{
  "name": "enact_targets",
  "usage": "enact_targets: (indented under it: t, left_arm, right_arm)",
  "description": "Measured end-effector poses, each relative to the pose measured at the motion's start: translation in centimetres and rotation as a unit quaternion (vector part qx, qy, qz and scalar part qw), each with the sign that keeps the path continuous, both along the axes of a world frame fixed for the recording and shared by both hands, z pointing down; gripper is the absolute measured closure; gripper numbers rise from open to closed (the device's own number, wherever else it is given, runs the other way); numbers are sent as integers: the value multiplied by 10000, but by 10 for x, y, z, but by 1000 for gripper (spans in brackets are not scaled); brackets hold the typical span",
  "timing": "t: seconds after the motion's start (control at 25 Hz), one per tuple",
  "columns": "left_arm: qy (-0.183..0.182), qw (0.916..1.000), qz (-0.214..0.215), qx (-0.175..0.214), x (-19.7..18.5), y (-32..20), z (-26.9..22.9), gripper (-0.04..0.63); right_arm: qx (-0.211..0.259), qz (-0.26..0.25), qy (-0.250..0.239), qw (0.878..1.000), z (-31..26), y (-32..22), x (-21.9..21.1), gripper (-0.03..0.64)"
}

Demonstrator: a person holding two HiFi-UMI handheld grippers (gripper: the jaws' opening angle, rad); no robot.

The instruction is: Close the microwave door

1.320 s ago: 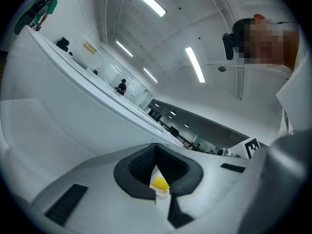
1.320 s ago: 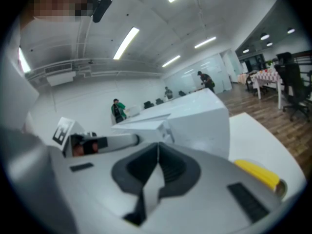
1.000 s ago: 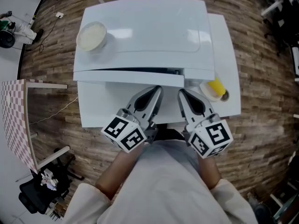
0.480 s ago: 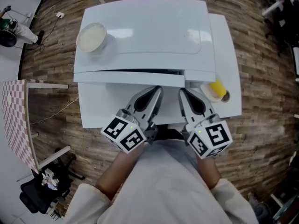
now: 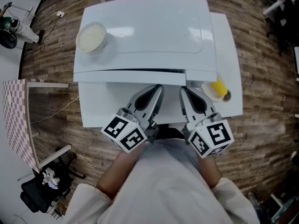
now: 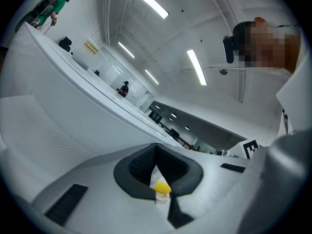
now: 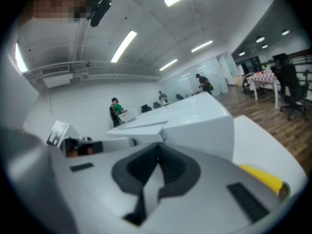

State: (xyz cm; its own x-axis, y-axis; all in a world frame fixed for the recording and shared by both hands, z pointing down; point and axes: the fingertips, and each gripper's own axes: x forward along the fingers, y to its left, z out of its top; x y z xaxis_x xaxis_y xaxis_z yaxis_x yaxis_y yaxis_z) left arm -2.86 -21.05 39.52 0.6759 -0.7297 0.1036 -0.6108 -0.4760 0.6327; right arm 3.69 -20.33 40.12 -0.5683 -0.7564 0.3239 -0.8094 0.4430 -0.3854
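Observation:
A white microwave point(image 5: 145, 31) stands on a white table point(image 5: 226, 55) in the head view. Its door point(image 5: 128, 77) lies almost against the body, with a thin dark slit along its top edge toward the right. My left gripper point(image 5: 157, 89) and right gripper point(image 5: 183, 91) sit side by side just in front of the door, tips near its lower edge. Both are shut, with nothing between the pads. In the left gripper view, the left gripper point(image 6: 156, 152) points past the perforated door face point(image 6: 48, 126). In the right gripper view, the right gripper point(image 7: 158, 150) points at the microwave point(image 7: 195, 116).
A round cream bowl point(image 5: 91, 36) rests on the microwave's top left. A small dish with a yellow object point(image 5: 215, 88) stands on the table right of the door, also seen as the yellow object point(image 7: 261, 177). A checkered table point(image 5: 16, 120) stands at the left on the wooden floor.
The dark gap along the door's top edge has narrowed a little. Both grippers have stayed almost where they were.

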Motion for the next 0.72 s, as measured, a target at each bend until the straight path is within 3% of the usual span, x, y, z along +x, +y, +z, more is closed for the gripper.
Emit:
enact_targets:
  t: [0.72]
  left_arm:
    - [13,10000,-36,-46,5,-3,3,577]
  right_arm:
    - [-31,158,-127,9998,0,-5,0,594]
